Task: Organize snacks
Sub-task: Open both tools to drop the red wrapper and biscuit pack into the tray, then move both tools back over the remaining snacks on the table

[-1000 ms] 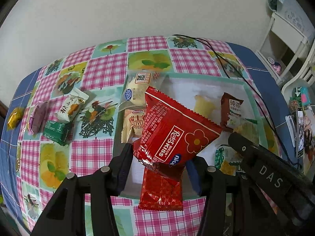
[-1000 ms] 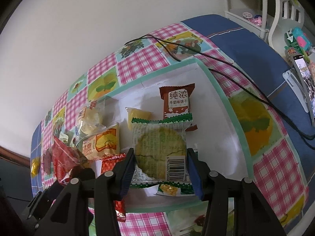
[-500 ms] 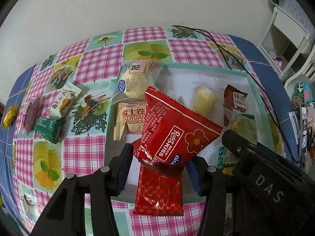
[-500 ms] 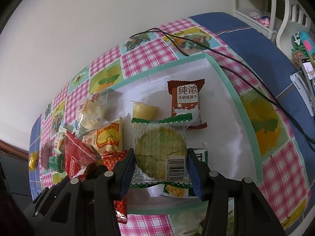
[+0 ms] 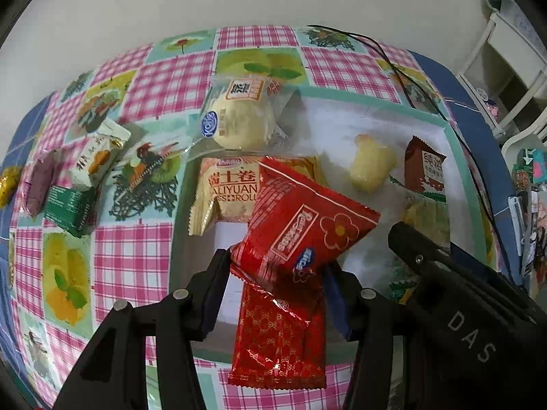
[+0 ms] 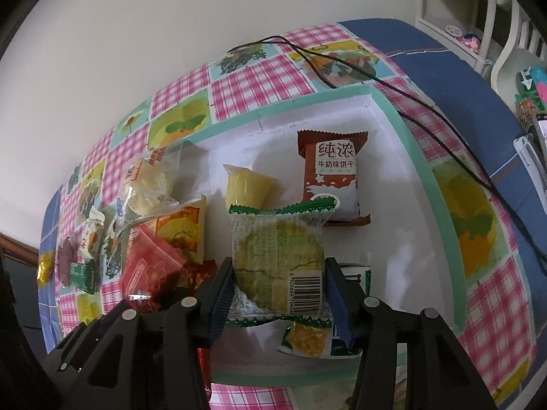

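My left gripper is shut on a red snack packet, held over the near left part of the white tray. Under it lies another red packet across the tray's near rim. My right gripper is shut on a clear green-edged biscuit packet above the tray's near middle. Inside the tray lie a brown biscuit packet, a yellow jelly cup, a cream roll packet, a round bun packet leaning on the far left rim, and a green packet.
On the checked tablecloth left of the tray lie a white-and-orange packet, a green packet, a purple sweet and a gold sweet. A black cable runs past the tray's far right side. White furniture stands at the right.
Both grippers have sunk a little toward the tray with their packets still held. The tray and its snacks look larger in both views.
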Demonstrator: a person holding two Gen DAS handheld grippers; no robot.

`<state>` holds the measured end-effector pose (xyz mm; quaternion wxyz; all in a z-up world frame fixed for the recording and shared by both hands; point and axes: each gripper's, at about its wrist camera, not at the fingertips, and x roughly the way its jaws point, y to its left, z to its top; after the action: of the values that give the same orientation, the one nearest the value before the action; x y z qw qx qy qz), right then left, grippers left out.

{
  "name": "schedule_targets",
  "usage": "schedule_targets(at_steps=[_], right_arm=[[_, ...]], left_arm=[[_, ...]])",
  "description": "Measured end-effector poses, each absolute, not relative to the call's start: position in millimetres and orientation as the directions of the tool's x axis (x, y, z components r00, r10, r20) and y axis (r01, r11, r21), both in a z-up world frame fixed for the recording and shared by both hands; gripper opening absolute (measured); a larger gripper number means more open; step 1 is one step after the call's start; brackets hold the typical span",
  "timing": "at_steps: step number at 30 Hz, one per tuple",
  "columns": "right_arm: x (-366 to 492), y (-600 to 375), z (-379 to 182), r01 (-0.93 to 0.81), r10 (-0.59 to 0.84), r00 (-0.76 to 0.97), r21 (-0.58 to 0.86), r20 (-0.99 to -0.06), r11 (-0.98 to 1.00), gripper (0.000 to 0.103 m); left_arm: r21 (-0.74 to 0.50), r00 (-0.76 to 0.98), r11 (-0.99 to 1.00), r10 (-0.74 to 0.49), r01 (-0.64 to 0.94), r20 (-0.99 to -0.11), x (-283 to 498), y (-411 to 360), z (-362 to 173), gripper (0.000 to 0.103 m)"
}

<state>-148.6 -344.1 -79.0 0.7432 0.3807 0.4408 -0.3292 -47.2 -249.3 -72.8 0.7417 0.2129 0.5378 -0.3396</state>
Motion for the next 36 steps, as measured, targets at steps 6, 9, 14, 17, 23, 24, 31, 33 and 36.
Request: schedule_targets(at_steps=[6,9,14,17,23,24,31,33,36], right_arm=[[-149,-344,-68,0.831,-0.182,0.380,0.249,-0.907,0.498,0.063],[-153,-345,-58,0.834,-0.196,0.389,0.254,-0.900,0.490,0.063],[-160,-344,-37,0.837,-0.239,0.407,0.255,-0.881,0.485,0.063],[-163,-343,-26,0.835,-0.252,0.418,0.261,-0.873,0.484,0.063],[-163,-337,-16,0.832,-0.264,0.419,0.250,-0.869,0.496,0.064],[-163,-336,-16,0.831,-0.263,0.418,0.249,-0.869,0.498,0.064],[-157,-333,-21,0.831,-0.247,0.396,0.231,-0.884,0.506,0.067],[-155,-333,-24,0.831,-0.242,0.387,0.223,-0.890,0.509,0.073],[-153,-333,-28,0.834,-0.235,0.376,0.217,-0.896,0.507,0.088]], left_arm=[[-0.071,0.181,0.675,-0.297,0.735,-0.938,-45,-246,-61,0.062],[-0.080,0.190,0.678,-0.314,0.731,-0.930,-42,-240,-50,0.066],[-0.074,0.237,0.701,-0.336,0.709,-0.911,-34,-227,-29,0.068],[-0.073,0.264,0.725,-0.340,0.685,-0.902,-28,-218,-20,0.068],[-0.055,0.312,0.761,-0.329,0.646,-0.891,-17,-201,-9,0.069],[-0.055,0.314,0.764,-0.328,0.643,-0.891,-15,-199,-9,0.069],[-0.045,0.337,0.782,-0.319,0.621,-0.886,-7,-192,-10,0.088],[-0.033,0.354,0.788,-0.313,0.615,-0.881,-6,-191,-10,0.090],[-0.002,0.389,0.795,-0.299,0.607,-0.872,-3,-188,-10,0.098]])
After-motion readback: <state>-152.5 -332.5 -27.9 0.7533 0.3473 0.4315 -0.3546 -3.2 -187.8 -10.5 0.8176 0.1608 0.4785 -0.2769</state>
